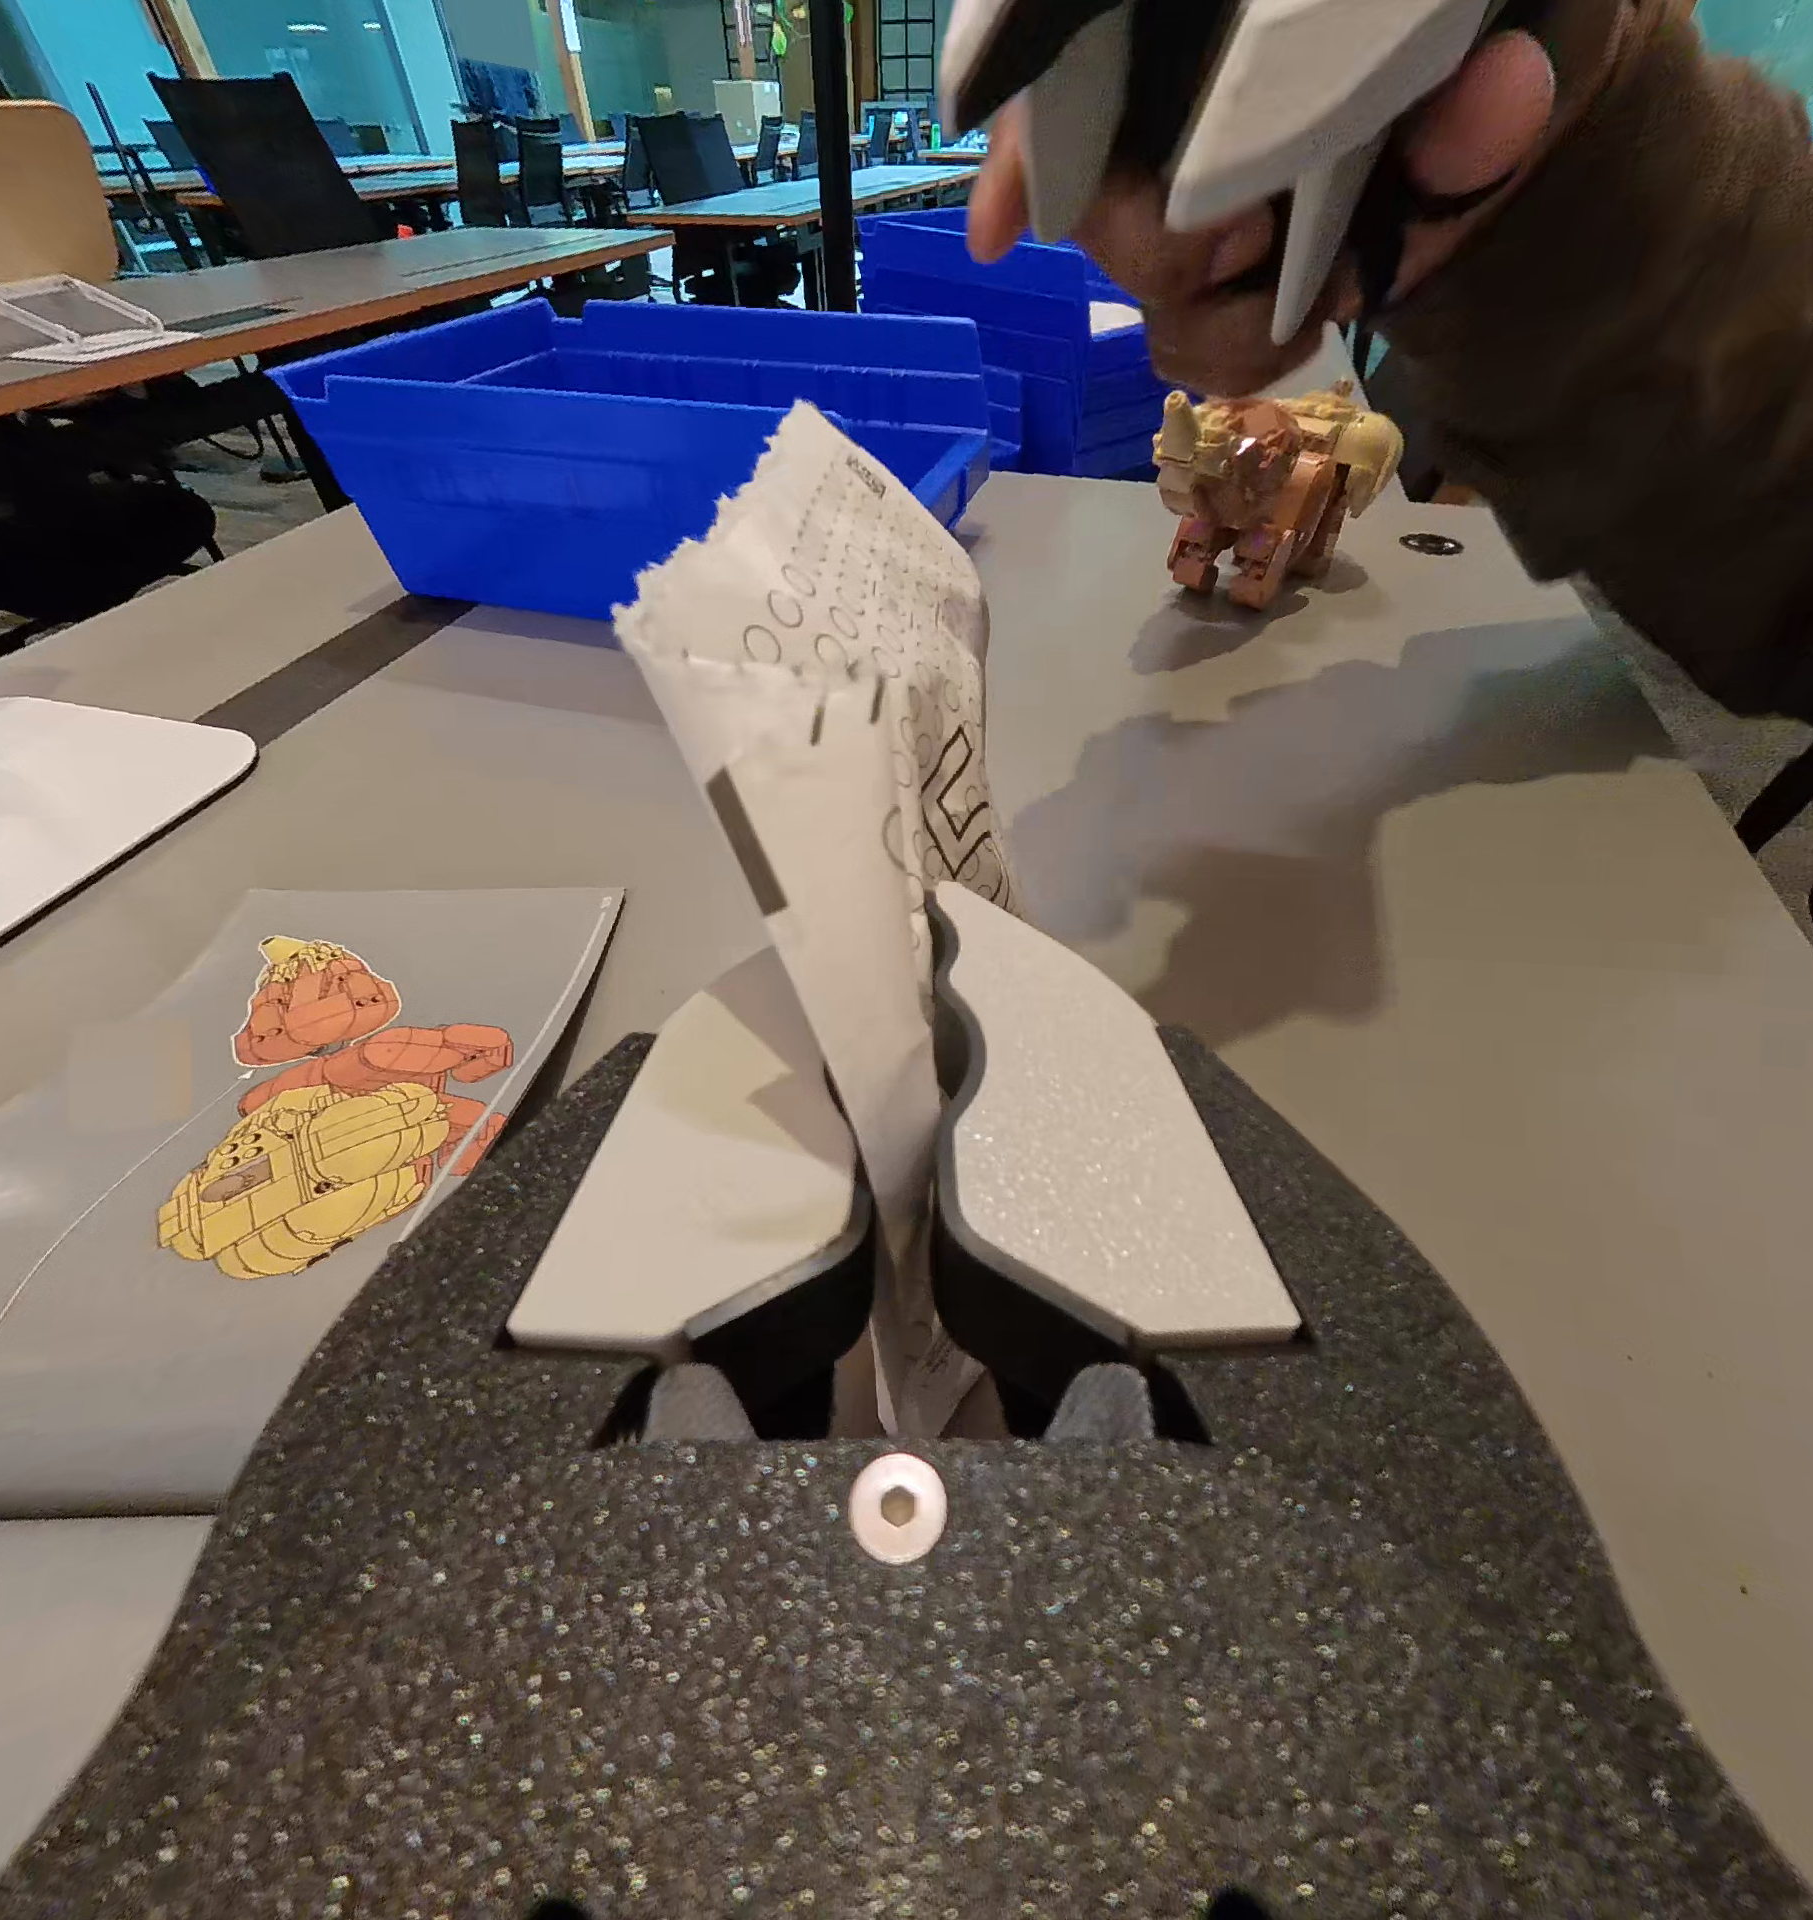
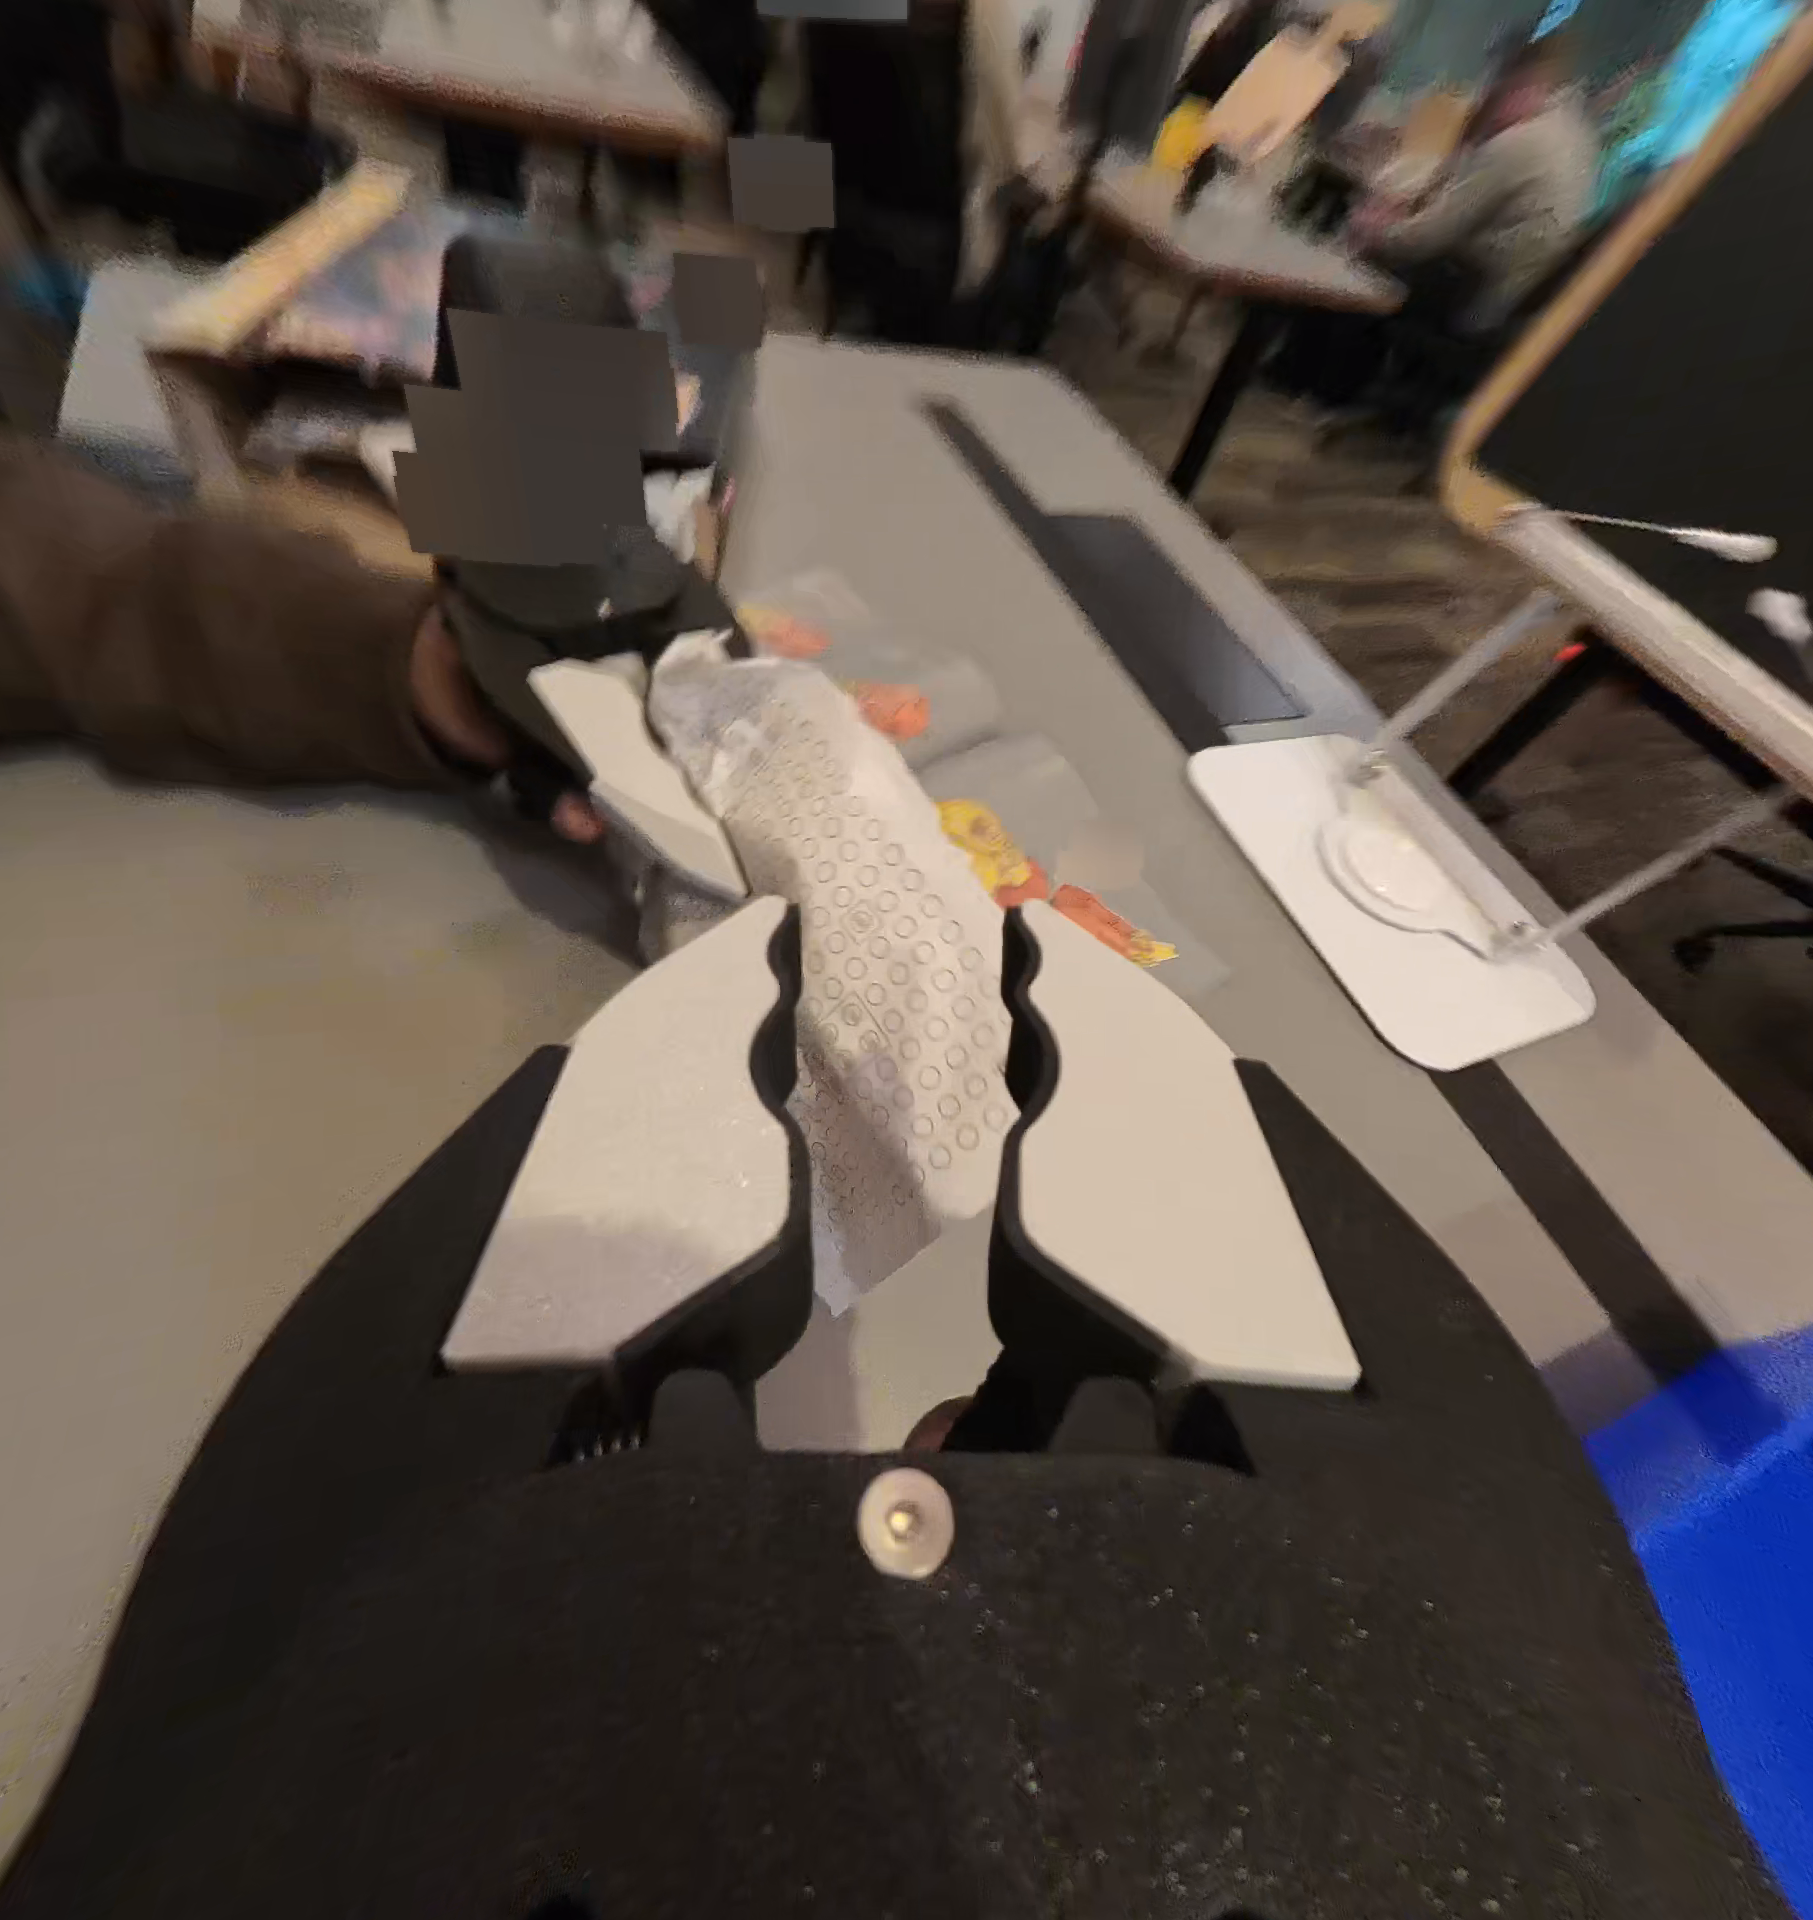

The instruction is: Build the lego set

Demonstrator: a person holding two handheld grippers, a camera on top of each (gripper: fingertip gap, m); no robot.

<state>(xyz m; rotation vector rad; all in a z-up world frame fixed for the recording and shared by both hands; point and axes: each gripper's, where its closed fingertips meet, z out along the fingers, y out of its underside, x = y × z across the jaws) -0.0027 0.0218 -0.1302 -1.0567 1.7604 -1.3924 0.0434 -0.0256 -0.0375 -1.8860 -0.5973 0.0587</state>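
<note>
A: How far along is the build?

B: Judging by the lego animal (image 1: pixel 1271 488) standing whole on the table (image 1: pixel 1401 1039), upper right of the left view, nearly done.

A: And the fingers?

B: The left gripper (image 1: pixel 902 1049) pinches an opened paper bag (image 1: pixel 840 748); the right gripper (image 2: pixel 897 925) straddles its far end, fingers parted.

Open-plan office or workspace — rows of long desks (image 1: pixel 382 265) with black swivel chairs (image 1: pixel 258 156) recede toward glass partition walls (image 1: pixel 289 62); stacked blue storage bins (image 1: pixel 611 457) sit on the near grey table (image 1: pixel 1401 1039) — a shared work area.
</note>
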